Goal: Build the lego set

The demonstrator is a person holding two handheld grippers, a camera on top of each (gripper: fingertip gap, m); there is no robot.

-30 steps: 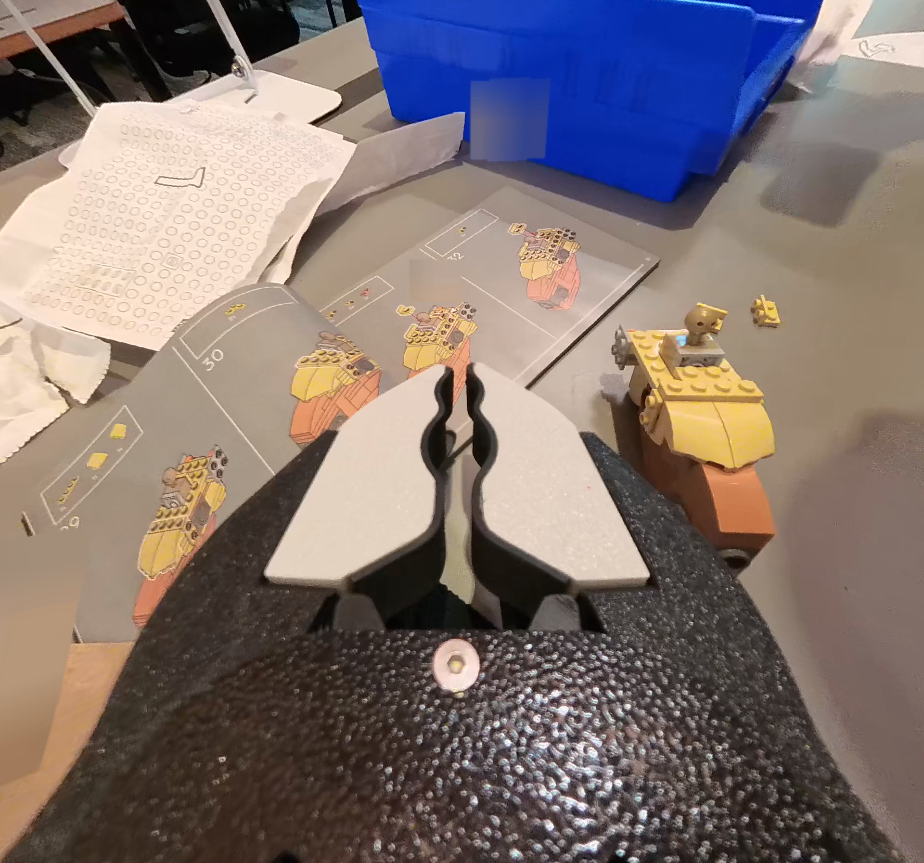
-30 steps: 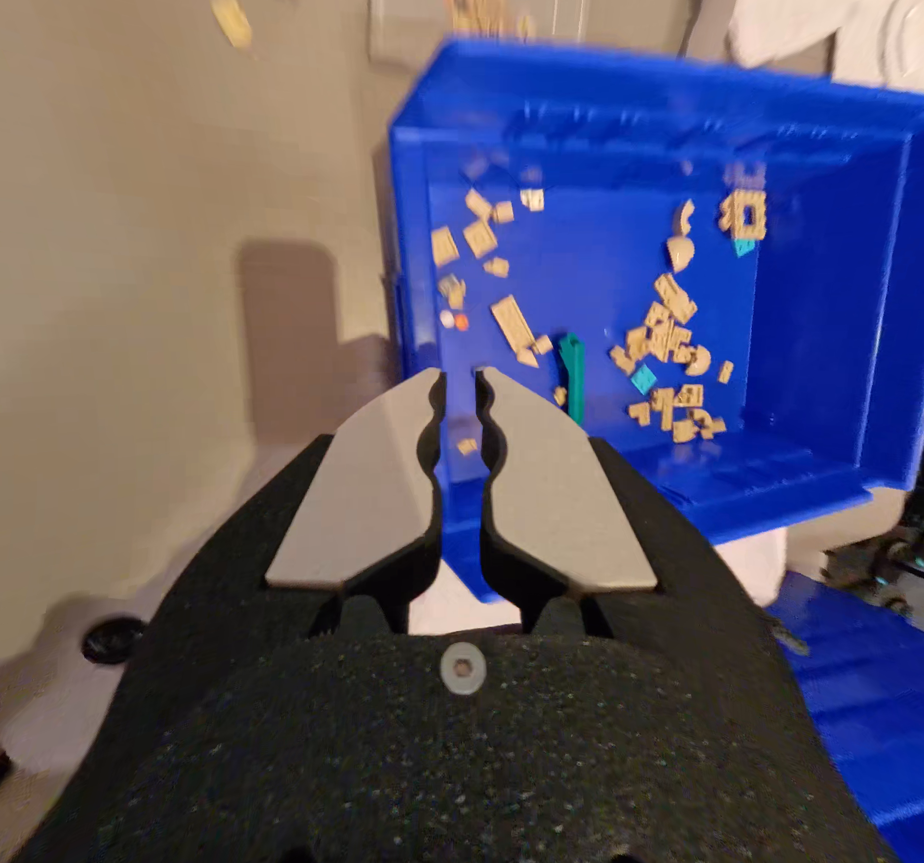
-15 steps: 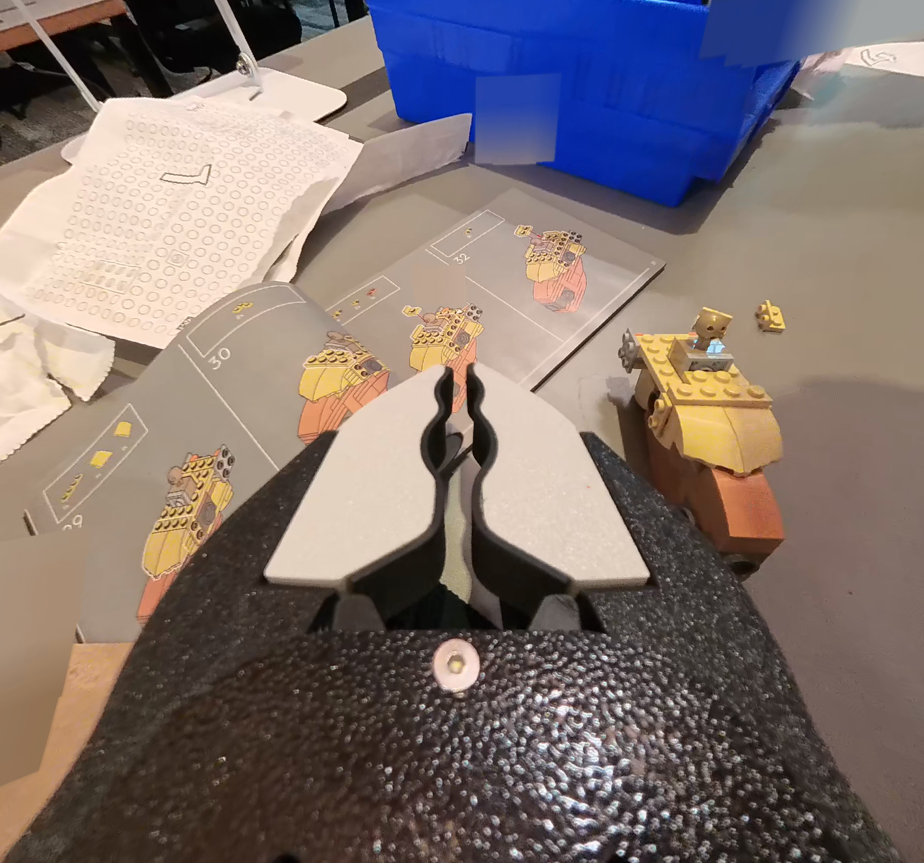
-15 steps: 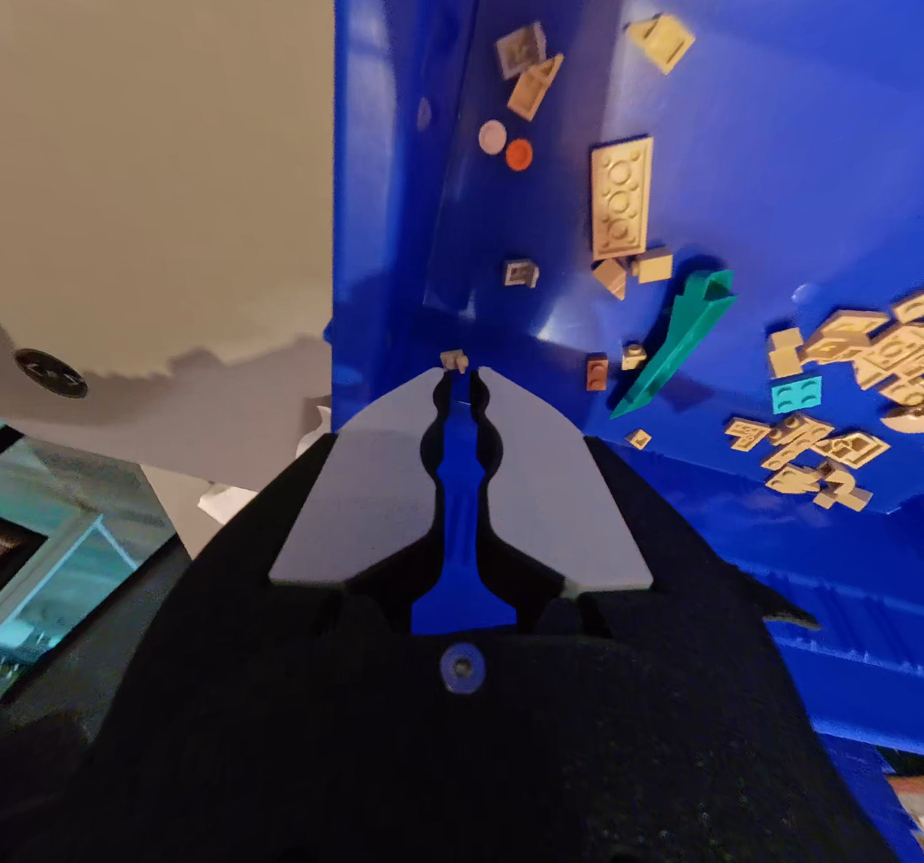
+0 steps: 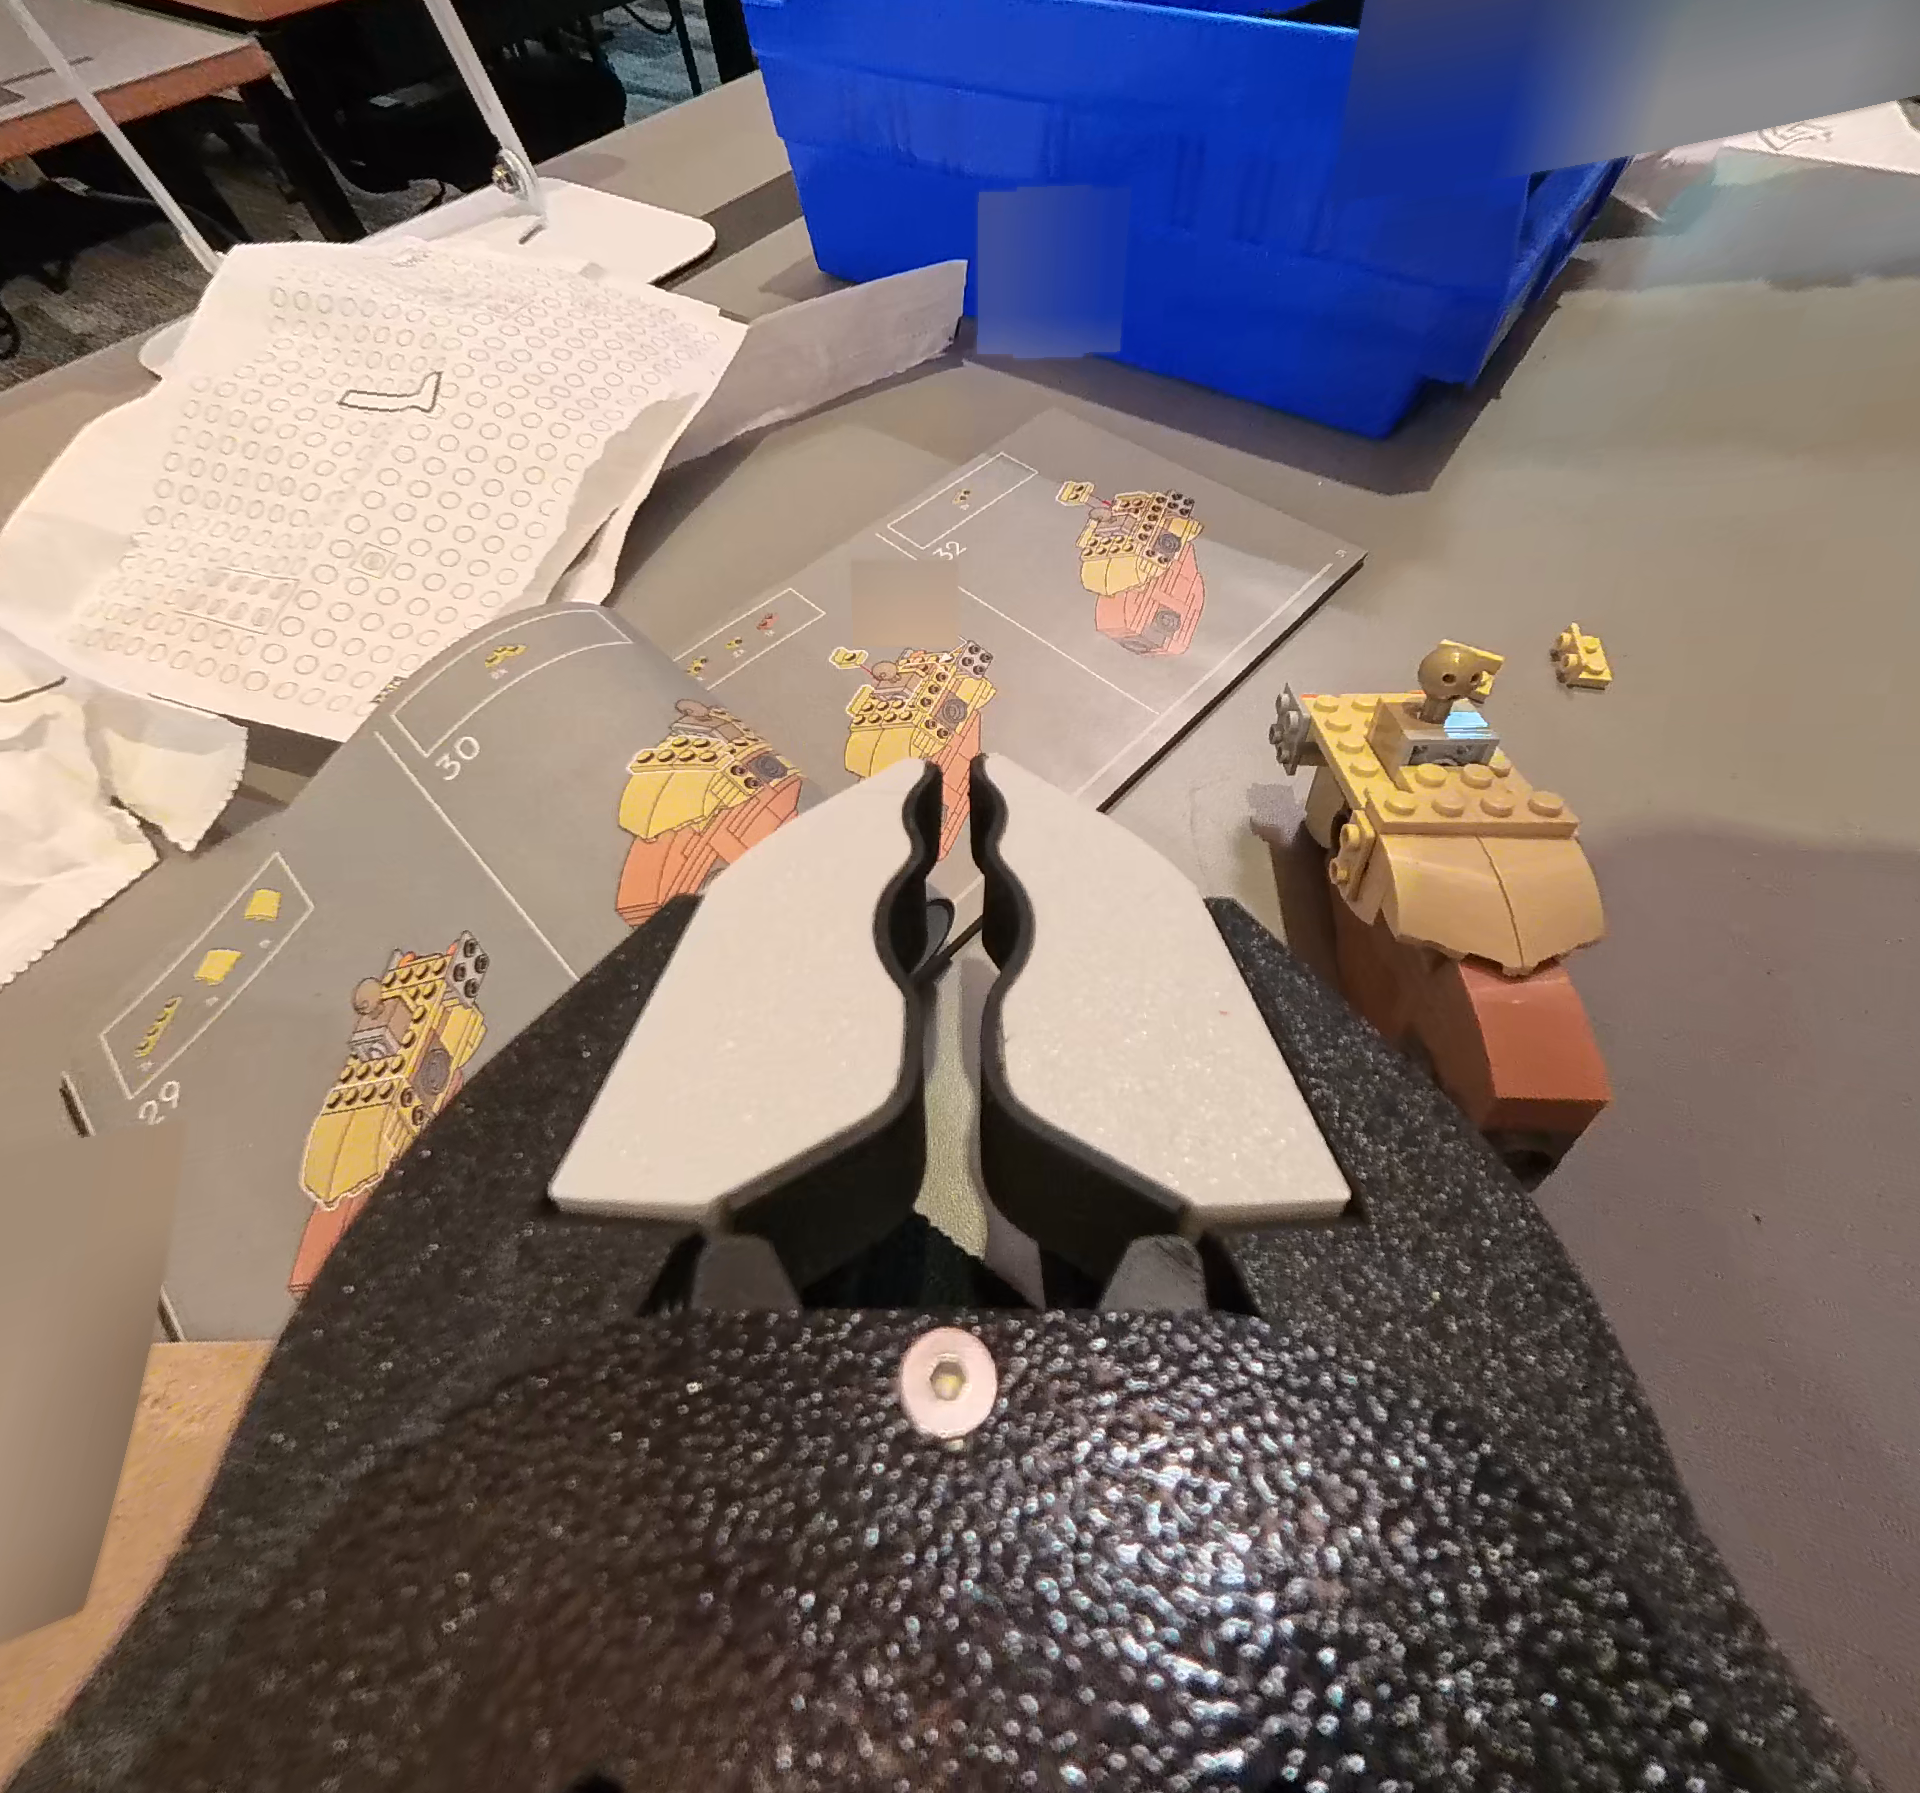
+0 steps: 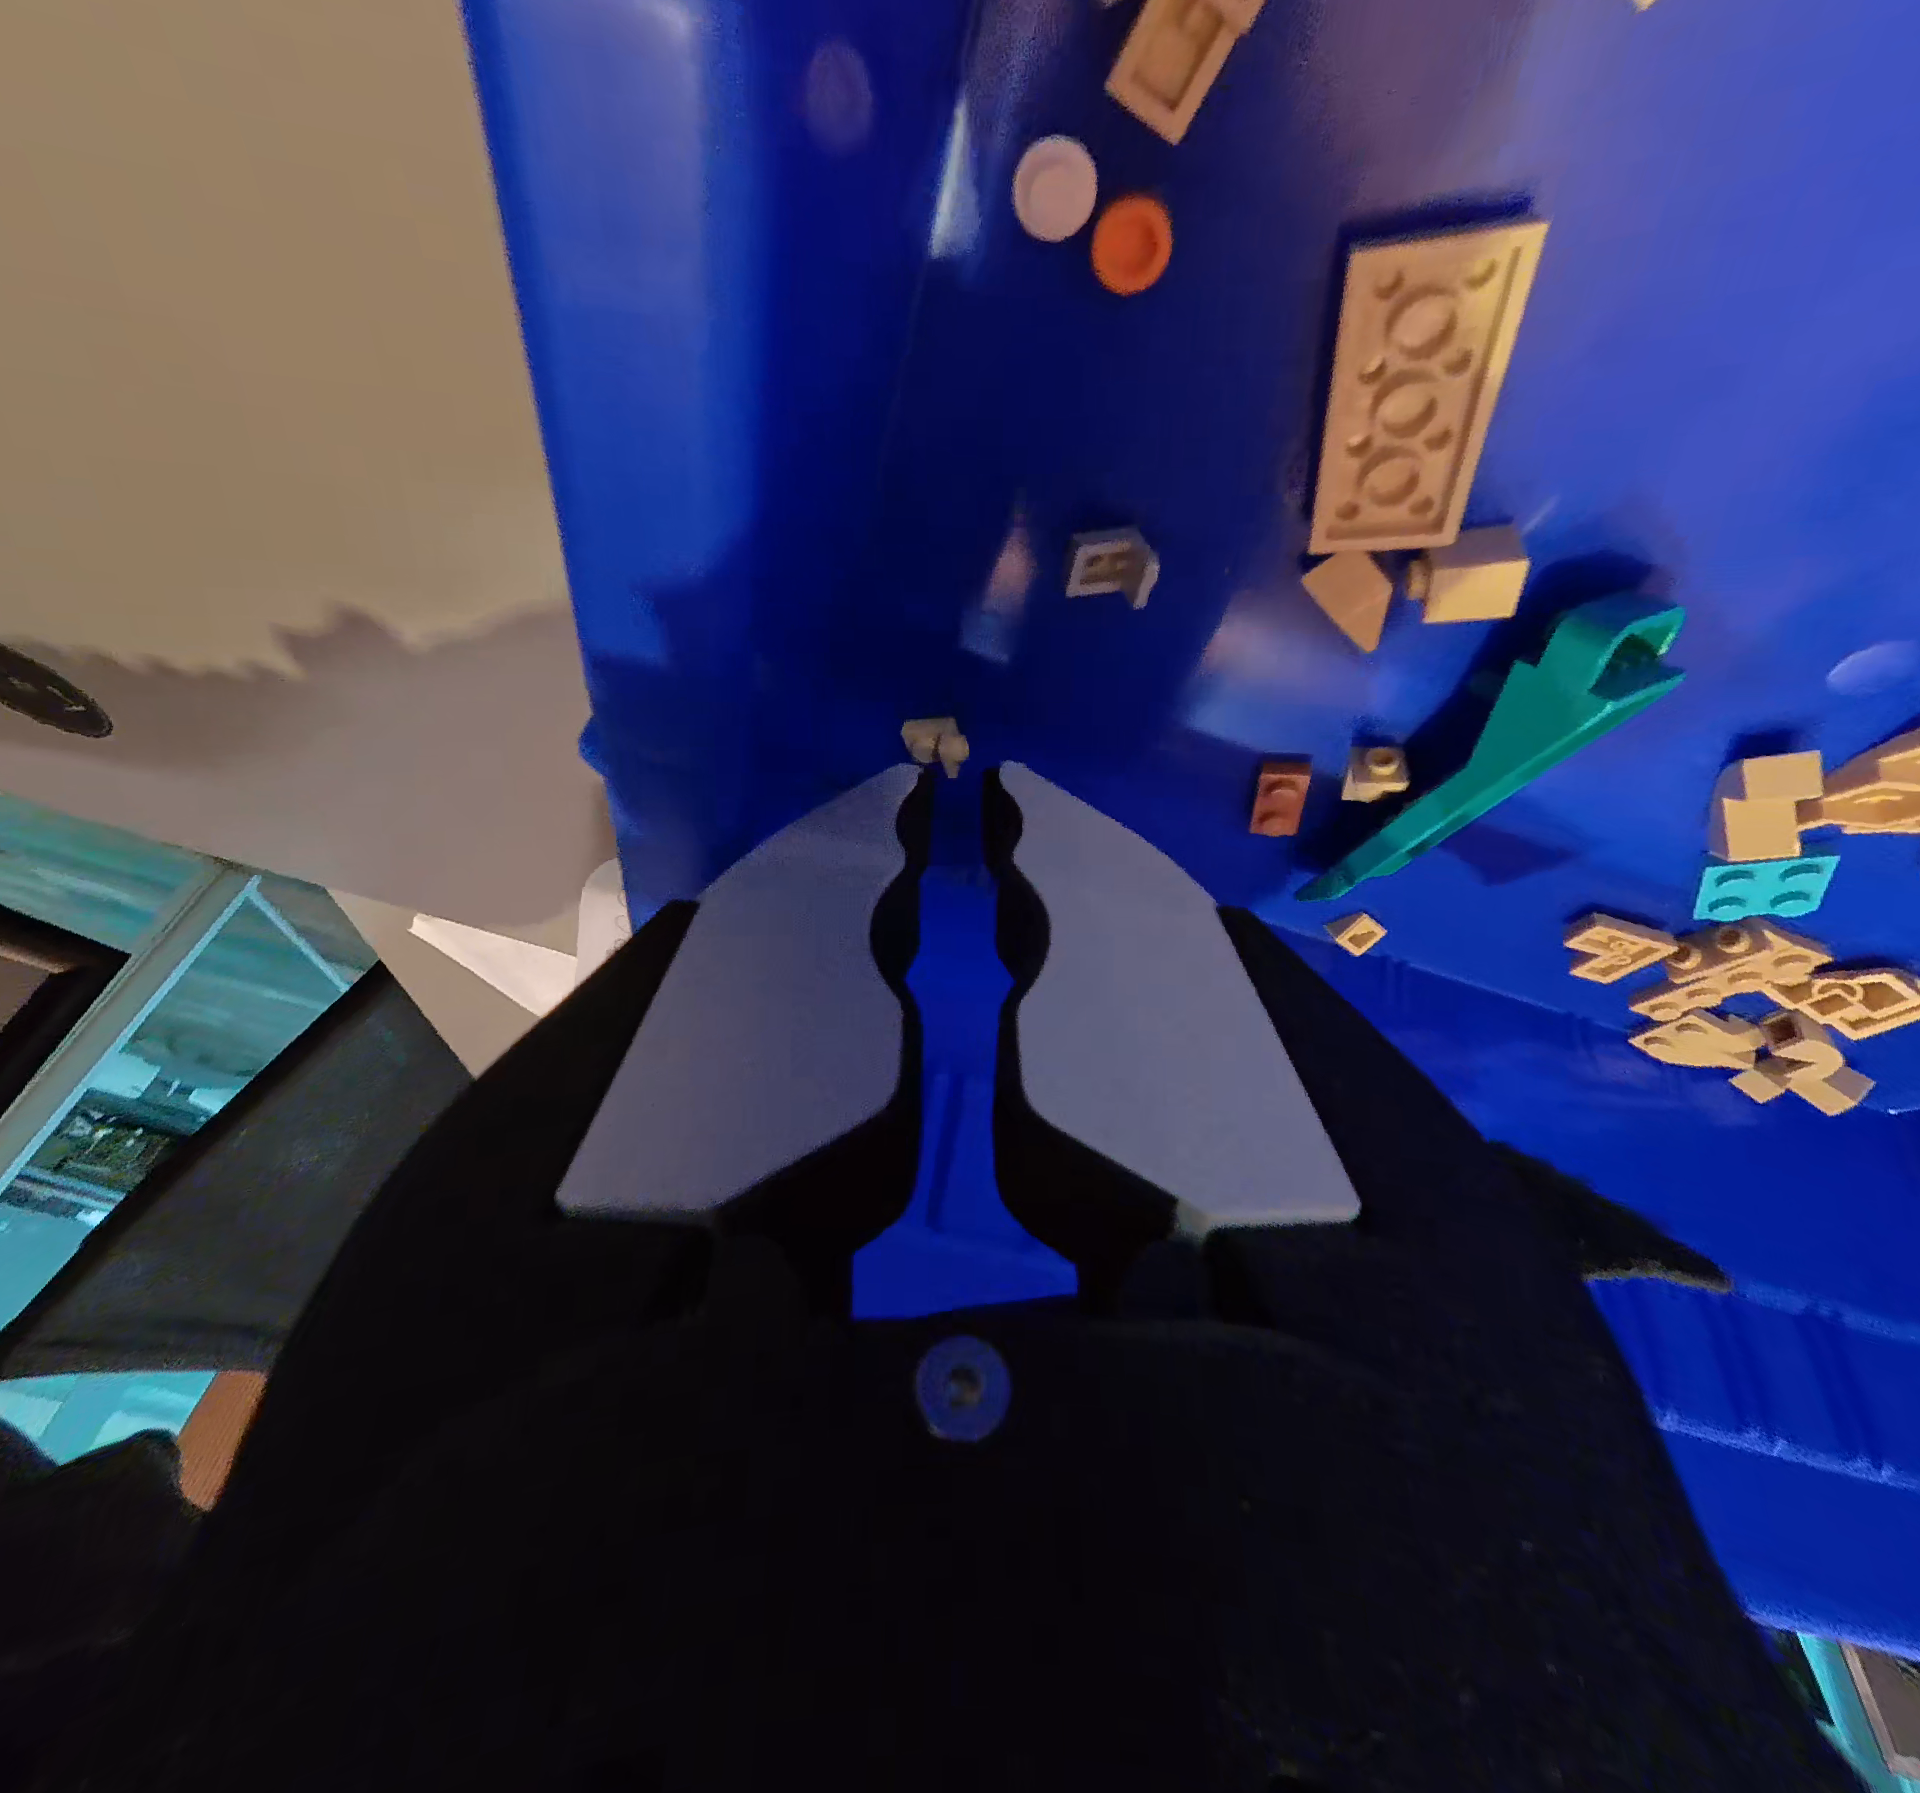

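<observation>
The partly built tan and brown lego model stands on the grey table, right of my left gripper, which is shut and empty above the open instruction booklet. A small yellow piece lies beyond the model. My right gripper is inside the blue bin, its fingers a narrow gap apart. A tiny tan piece lies on the bin floor right at its fingertips, by the bin's wall. I cannot tell if the tips touch it.
The bin stands at the back of the table. It holds a tan plate, a teal separator tool, a grey bracket and several small tan pieces. A torn white paper bag lies left of the booklet. My right fingertips sit around 40 cm from my left ones.
My right gripper has moved from above the bin's corner down into the bin and closed in on the tiny tan piece. My left gripper has barely moved.
</observation>
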